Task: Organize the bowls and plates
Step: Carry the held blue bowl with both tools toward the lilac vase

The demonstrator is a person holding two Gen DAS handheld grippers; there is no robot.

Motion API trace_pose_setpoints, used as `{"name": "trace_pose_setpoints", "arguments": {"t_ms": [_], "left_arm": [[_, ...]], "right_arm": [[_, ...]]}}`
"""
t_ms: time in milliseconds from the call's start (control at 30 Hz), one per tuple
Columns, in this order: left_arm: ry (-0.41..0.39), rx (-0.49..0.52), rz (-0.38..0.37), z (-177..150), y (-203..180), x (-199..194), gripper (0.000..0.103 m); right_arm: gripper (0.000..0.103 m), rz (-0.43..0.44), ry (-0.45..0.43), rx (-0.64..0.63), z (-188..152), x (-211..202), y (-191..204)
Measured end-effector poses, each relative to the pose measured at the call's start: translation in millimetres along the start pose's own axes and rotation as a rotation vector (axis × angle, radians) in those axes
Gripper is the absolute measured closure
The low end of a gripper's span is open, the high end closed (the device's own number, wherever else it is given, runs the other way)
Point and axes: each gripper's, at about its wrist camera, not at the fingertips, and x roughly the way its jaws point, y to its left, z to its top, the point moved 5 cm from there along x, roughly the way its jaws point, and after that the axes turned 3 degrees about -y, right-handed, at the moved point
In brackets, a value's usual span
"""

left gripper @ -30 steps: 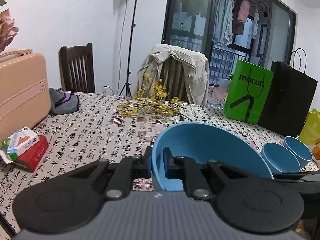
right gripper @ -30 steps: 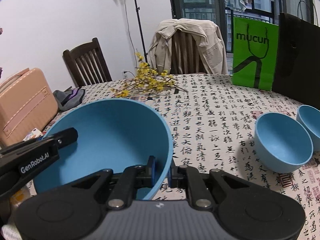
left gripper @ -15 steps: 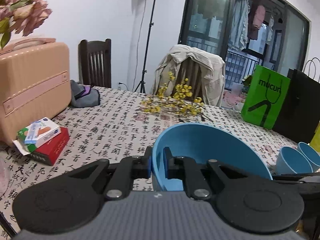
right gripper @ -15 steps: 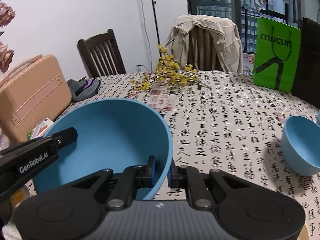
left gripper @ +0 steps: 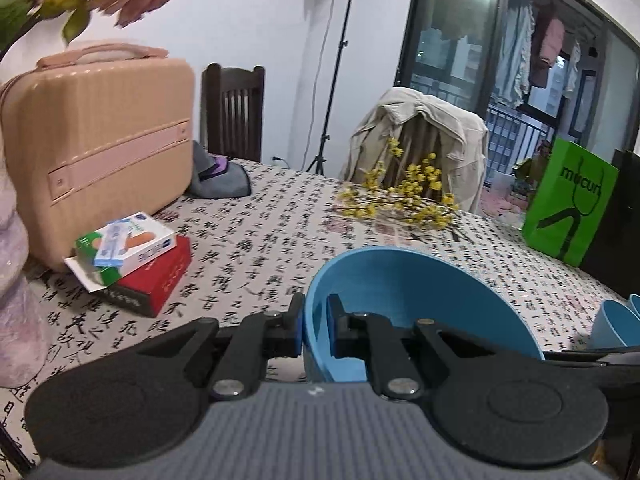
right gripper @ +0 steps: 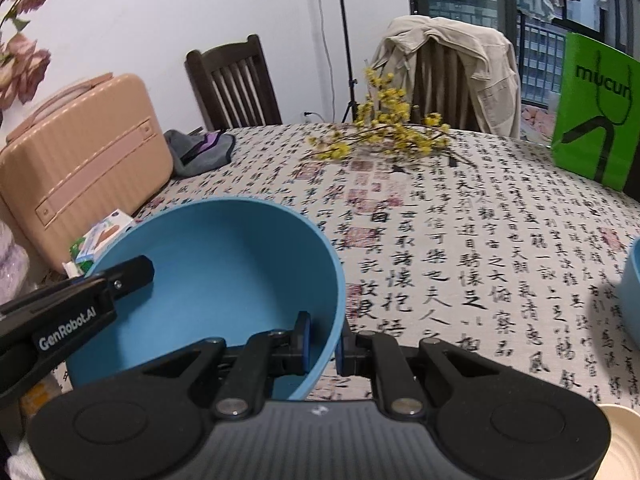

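**Two grippers, one big blue bowl**

Both grippers share the large blue bowl (right gripper: 216, 280), which sits low and centre in each view, lifted over the tabletop (right gripper: 460, 240). The left gripper (left gripper: 315, 330) has its fingers nearly closed across the bowl's left rim, one inside, one outside; the right gripper (right gripper: 322, 342) pinches the right rim the same way. Gripping opposite edges likely keeps so wide a bowl level while it is carried.

At the right edge of the left view two smaller blue bowls (left gripper: 614, 326) wait, probably the nesting partners. A cream dish (right gripper: 618, 440) peeks in at lower right. Boxes (left gripper: 132, 268) and a pink suitcase (left gripper: 96, 140) crowd the left side; yellow flower sprigs (right gripper: 380, 136) lie further back, clear of the bowl.
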Motion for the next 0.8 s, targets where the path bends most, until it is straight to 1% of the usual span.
{"name": "trace_pose_setpoints", "arguments": {"t_ms": [400, 800], "left_arm": [[0.02, -0.042, 0.043, -17.0, 43.3, 2.0, 0.091], [0.018, -0.061, 0.074, -38.0, 73.5, -14.8, 0.091]], "right_arm": [[0.091, 0.035, 0.033, -0.051, -11.1, 21.4, 38.0], [0.091, 0.072, 0.048, -0.108, -28.5, 28.0, 66.0]]}}
